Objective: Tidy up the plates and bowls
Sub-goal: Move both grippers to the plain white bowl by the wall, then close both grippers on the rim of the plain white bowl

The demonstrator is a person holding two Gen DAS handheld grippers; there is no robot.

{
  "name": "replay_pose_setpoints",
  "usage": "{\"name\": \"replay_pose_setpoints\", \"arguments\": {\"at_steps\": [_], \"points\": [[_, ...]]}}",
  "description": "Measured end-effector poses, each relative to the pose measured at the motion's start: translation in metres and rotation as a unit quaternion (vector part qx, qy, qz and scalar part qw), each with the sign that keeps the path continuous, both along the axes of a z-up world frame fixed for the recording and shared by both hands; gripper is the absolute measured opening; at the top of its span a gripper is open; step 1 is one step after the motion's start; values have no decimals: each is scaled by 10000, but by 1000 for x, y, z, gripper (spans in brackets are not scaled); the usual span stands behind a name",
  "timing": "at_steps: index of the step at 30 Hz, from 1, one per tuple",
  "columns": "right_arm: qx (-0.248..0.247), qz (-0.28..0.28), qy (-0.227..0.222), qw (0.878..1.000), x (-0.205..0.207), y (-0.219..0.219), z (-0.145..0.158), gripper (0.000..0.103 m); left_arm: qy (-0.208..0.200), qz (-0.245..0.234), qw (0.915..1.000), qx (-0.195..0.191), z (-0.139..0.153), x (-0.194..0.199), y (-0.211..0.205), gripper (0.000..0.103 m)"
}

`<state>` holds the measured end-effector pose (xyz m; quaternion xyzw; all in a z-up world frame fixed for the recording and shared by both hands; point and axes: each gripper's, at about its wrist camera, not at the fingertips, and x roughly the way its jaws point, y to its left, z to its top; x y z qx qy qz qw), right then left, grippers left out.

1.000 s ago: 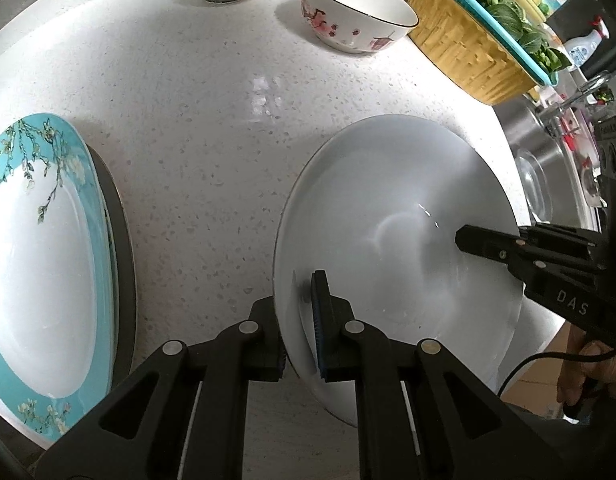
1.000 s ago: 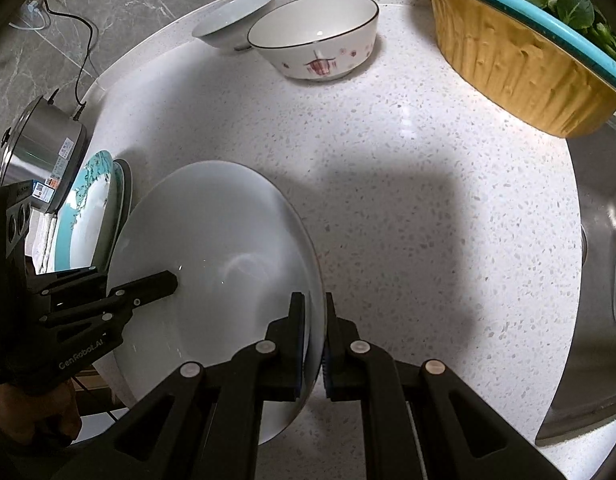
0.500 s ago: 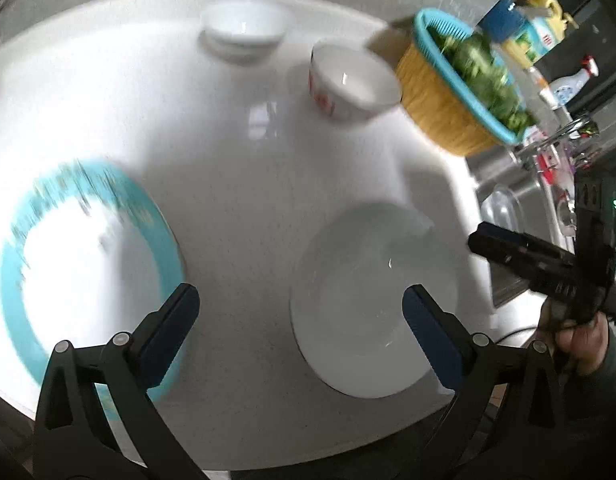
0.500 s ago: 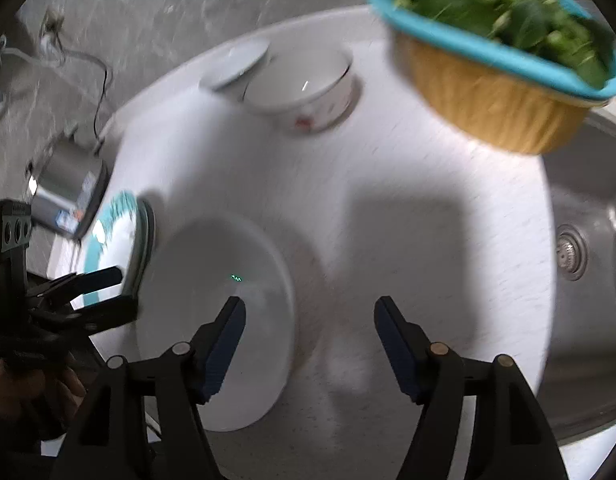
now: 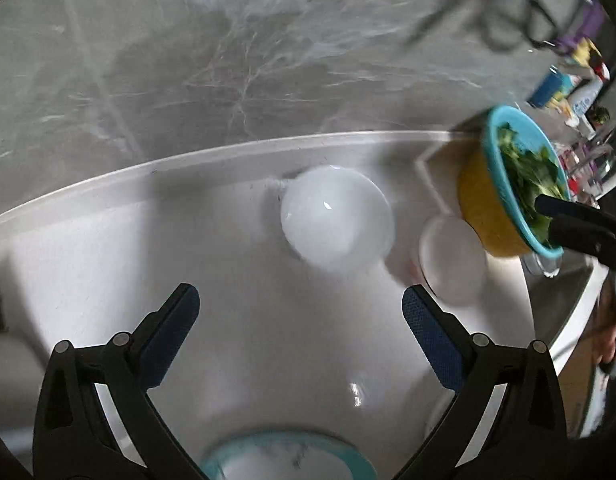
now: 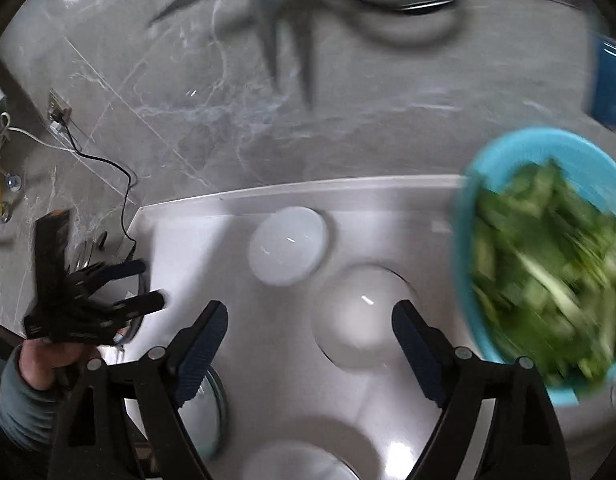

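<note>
Both views are motion-blurred. My left gripper is open and empty, raised above the counter, with a plain white bowl ahead of it. A second white bowl stands to its right. The teal-rimmed plate shows at the bottom edge. My right gripper is open and empty above the counter; the second bowl lies between its fingers and the plain bowl is beyond. The white plate sits at the bottom edge. The left gripper also shows in the right wrist view.
A yellow basket with a teal colander of greens stands at the right, also in the right wrist view. A grey marble wall backs the white counter. A sink is at the far right. A cable hangs on the wall.
Both grippers let go of the white plate, opened wide, rose and swung toward the back of the counter. The bowls now lie ahead of them; the plates are at the bottom edges.
</note>
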<state>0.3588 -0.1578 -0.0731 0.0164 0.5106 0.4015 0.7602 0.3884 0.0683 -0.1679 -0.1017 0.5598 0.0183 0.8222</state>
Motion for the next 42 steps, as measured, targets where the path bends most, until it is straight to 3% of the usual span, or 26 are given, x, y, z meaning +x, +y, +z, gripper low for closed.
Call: {"name": "replay_pose_setpoints", "arguments": {"at_steps": [2,4,6,14,15,18,21,23,24,26,28,32,33,42], "points": [[-174,23,38,9998,12,36,-10,84,166,111,9998,-45,-21,24,19,102],[-381,-5,60,9993,24,63,-24,74,352,119,9992,-112,-43,41,32,102],[-553,2,199,9983,34,84,-43,73,531,68,9983,-214,-65,53,40,102],[-1144,-238,700,9907,59,112,-105,71,649,-143,9974,-276,-104,64,45,99],[-1227,-261,717,9895,62,115,-111,70,641,-137,9975,-264,-108,67,47,97],[-1462,-196,682,9867,65,120,-120,70,654,-137,9974,-268,-114,68,51,78],[-1625,-193,771,9835,67,128,-131,68,642,-165,9974,-292,-119,65,50,74],[-1699,-239,837,9816,71,129,-138,65,619,-209,9974,-304,-121,65,48,65],[-1711,-240,845,9813,72,129,-139,60,617,-225,9974,-293,-121,65,47,63],[-1788,-157,835,9802,72,132,-144,52,631,-299,9972,-256,-123,65,39,42],[-1906,-36,832,9781,71,137,-148,37,626,-334,9970,-294,-123,67,35,28],[-1942,36,936,9765,70,144,-160,16,581,-498,9969,-196,-122,72,19,12],[-1950,48,942,9763,68,144,-160,11,591,-557,9966,-133,-121,73,14,10],[-1824,42,939,9787,62,138,-157,9,554,-499,9971,-153,-116,64,15,10]]}}
